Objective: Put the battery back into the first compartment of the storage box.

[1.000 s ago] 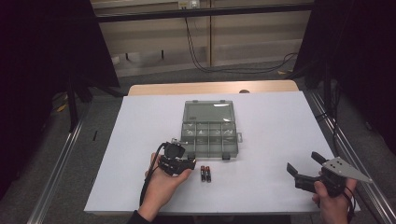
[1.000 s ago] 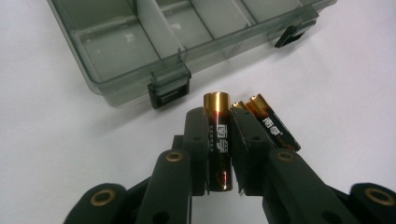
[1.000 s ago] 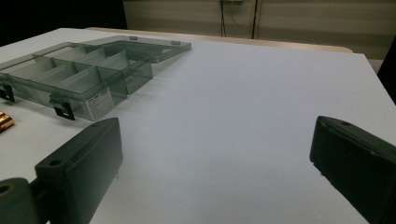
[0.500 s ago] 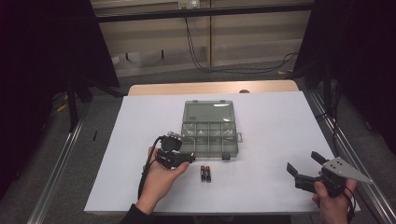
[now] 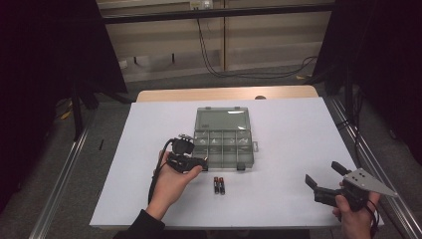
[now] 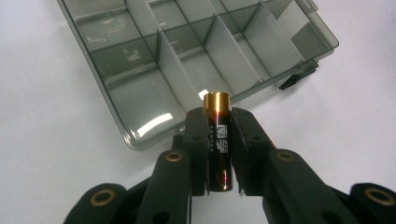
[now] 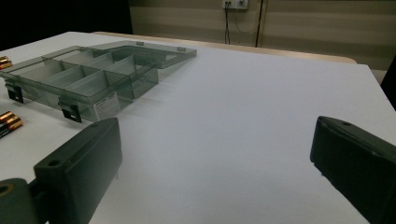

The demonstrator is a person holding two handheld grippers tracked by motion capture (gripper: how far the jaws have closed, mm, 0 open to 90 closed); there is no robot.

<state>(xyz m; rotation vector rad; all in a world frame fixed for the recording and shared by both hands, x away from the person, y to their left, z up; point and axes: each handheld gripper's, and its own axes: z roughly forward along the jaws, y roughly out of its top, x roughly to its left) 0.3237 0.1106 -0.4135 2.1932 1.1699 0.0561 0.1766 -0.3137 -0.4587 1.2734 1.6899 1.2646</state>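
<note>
- High view: left gripper [image 5: 191, 162] at the near left corner of the box [image 5: 222, 144], clamped on a battery too small to make out here. Right gripper [image 5: 326, 184] well apart at the near right of the table [image 5: 298, 134], jaws wide, nothing between. Two spare batteries [image 5: 219, 185] flat on the sheet just before the box, long axes running near to far.
- Left gripper view: jaws closed narrowly on the battery [image 6: 218, 140]; long axis along the jaws, gold cap [image 6: 217, 101] proud of the tips and aimed at the box's near corner cell. Risk, judged: grip on a round smooth body, so possible slip or swivel; cap could catch a divider or the rim and land across two cells.
- Right gripper view: jaws spread far apart, empty; box [image 7: 88, 74] open, lid laid flat behind. Risk, judged: light box could slide if nudged, nothing steadying it.
</note>
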